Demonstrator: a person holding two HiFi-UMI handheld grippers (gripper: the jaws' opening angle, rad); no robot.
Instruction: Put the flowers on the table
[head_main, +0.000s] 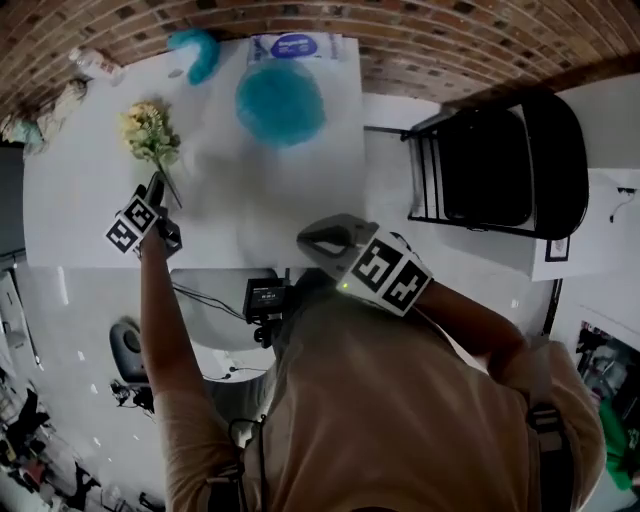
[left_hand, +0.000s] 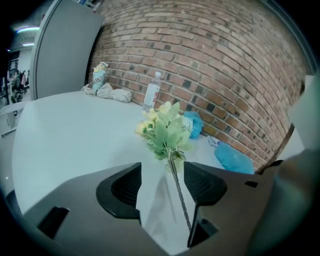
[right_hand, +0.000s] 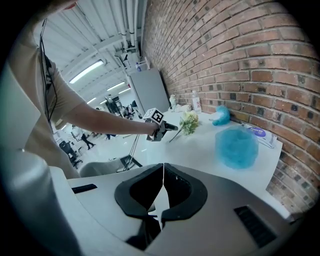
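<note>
Lying on the desk (left_hand: 65, 135), the flowers (left_hand: 167, 131) reach their stem between the open left tool (left_hand: 162, 176); right tool (right_hand: 163, 180) closed, empty.

left tool (left_hand: 162, 181) at arm's length, jaws wide apart; right tool (right_hand: 162, 192) close in, jaws seemingly together

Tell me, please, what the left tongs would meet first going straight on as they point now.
Most likely the flowers: their stem lies between the open left tongs, blooms just ahead.

One flower bunch (head_main: 150, 135), one bottle (left_hand: 152, 91), one chair (head_main: 500, 165) — two blue bundles (head_main: 280, 100) (head_main: 195, 50).
</note>
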